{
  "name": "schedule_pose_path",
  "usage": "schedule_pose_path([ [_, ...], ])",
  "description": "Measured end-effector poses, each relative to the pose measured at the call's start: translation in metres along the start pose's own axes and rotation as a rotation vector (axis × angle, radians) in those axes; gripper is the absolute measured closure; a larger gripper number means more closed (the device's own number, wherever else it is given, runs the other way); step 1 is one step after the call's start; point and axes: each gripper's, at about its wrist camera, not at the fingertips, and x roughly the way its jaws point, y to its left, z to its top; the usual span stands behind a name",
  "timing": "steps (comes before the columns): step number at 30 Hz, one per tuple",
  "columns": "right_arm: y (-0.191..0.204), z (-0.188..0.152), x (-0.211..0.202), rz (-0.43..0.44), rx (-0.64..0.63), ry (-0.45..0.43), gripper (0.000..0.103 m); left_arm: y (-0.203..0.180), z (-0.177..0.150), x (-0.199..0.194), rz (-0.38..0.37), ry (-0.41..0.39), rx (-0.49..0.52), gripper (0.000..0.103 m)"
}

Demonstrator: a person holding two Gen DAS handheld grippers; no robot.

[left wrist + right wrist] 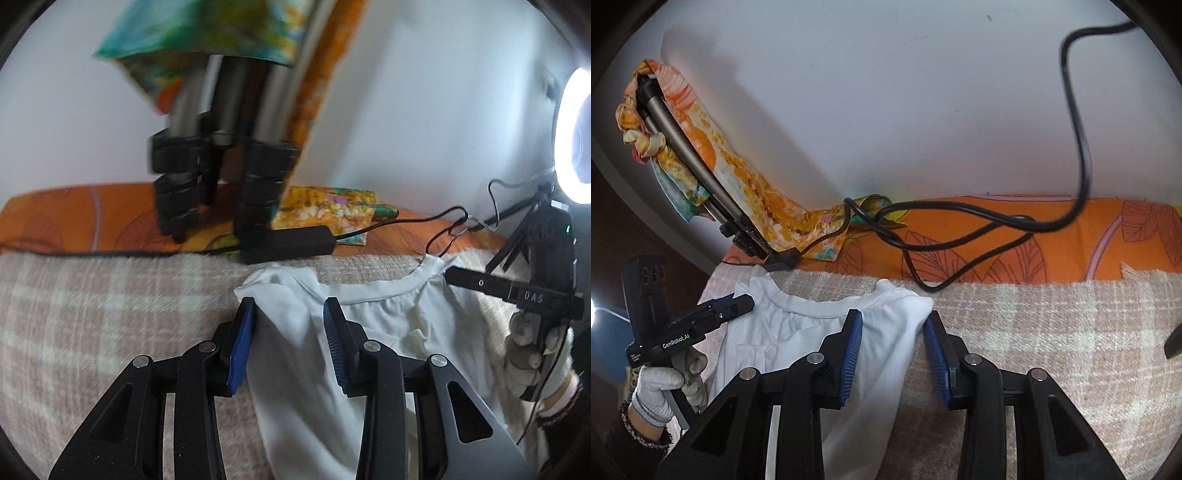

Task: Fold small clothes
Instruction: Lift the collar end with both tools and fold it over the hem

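Two tools, left tool and right tool, gape over one white shirt

shirt lies on blanket, tripod behind.

A home room set up for recording is suggested: a plaid beige blanket is spread over an orange leaf-print sheet against a plain white wall. A scarf-draped tripod, a ring light and trailing black cables are seen.
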Motion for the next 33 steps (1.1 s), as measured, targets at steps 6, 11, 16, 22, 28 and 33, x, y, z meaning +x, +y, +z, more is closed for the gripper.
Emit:
schedule_pose_path([
  [6, 0.004, 0.001, 0.008, -0.014, -0.01, 0.011, 0.097, 0.001, 0.002, 0.005, -0.017, -0.004, -0.004, 0.095],
  [11, 0.008, 0.002, -0.005, 0.002, -0.014, -0.022, 0.1, 0.001, 0.002, -0.011, -0.044, -0.047, -0.023, 0.096],
  [16, 0.018, 0.002, -0.03, 0.029, -0.024, -0.054, 0.1, -0.007, 0.0, -0.039, -0.063, -0.087, -0.007, 0.096],
  [22, 0.044, -0.004, -0.074, 0.058, -0.063, -0.097, 0.1, -0.019, -0.011, -0.08, -0.076, -0.127, 0.01, 0.096],
  [28, 0.081, -0.022, -0.12, 0.069, -0.141, -0.127, 0.1, -0.033, -0.028, -0.122, -0.091, -0.161, 0.015, 0.096],
  [33, 0.103, -0.049, -0.147, 0.062, -0.19, -0.131, 0.1, -0.05, -0.048, -0.148, -0.092, -0.173, 0.032, 0.096],
])
